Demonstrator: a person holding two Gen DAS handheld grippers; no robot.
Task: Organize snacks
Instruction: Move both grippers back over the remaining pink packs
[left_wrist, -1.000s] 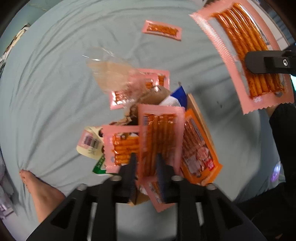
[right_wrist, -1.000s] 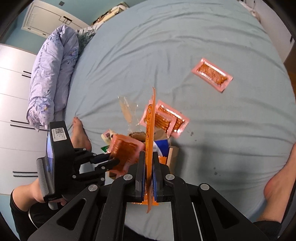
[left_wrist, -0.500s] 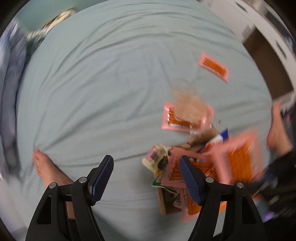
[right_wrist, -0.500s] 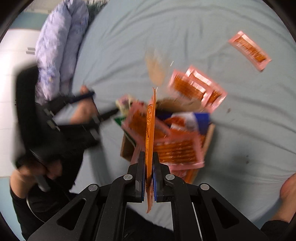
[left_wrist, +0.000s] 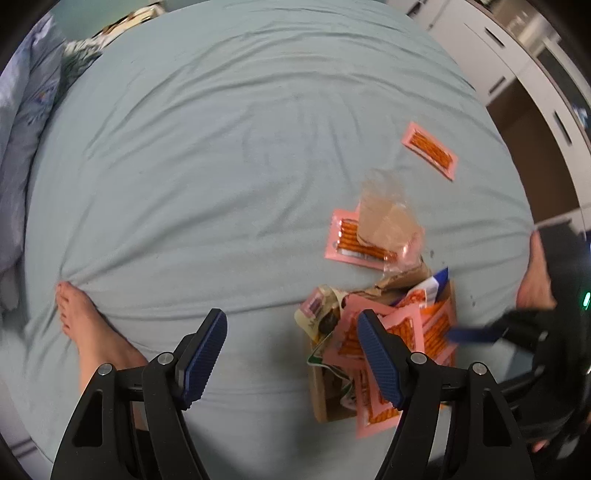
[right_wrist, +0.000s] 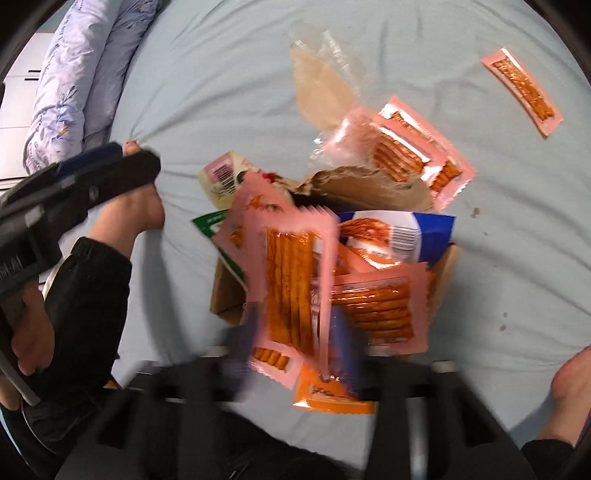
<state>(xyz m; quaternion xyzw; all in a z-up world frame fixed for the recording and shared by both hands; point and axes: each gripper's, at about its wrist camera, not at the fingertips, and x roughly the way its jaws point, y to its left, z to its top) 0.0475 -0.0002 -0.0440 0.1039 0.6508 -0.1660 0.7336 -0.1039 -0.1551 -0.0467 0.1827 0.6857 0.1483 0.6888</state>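
A brown cardboard box (right_wrist: 221, 299) (left_wrist: 319, 391) on the bed holds several pink snack packets (right_wrist: 291, 277) (left_wrist: 402, 332) and a blue-and-white bag (right_wrist: 391, 232). My left gripper (left_wrist: 291, 354) is open and empty, left of the box. My right gripper (right_wrist: 295, 339) is blurred, jaws apart, just above the box with a pink packet between them, its grip unclear. It also shows in the left wrist view (left_wrist: 476, 334). A lone pink packet (left_wrist: 430, 149) (right_wrist: 522, 88) lies farther out. Two pink packets (right_wrist: 413, 155) (left_wrist: 354, 242) lie beside a clear plastic bag (right_wrist: 325, 85) (left_wrist: 384, 214).
The light blue bedsheet (left_wrist: 221, 166) spreads wide to the left. A folded lilac quilt (right_wrist: 77, 77) lies at the far left. Bare feet rest on the bed (left_wrist: 88, 332) (left_wrist: 533, 280) (right_wrist: 572, 384). White cabinets (left_wrist: 517, 55) stand beyond the bed.
My left gripper let go of its pink packet, opened and swung left. My right gripper came down over the box and its jaws parted from the orange packet's edge.
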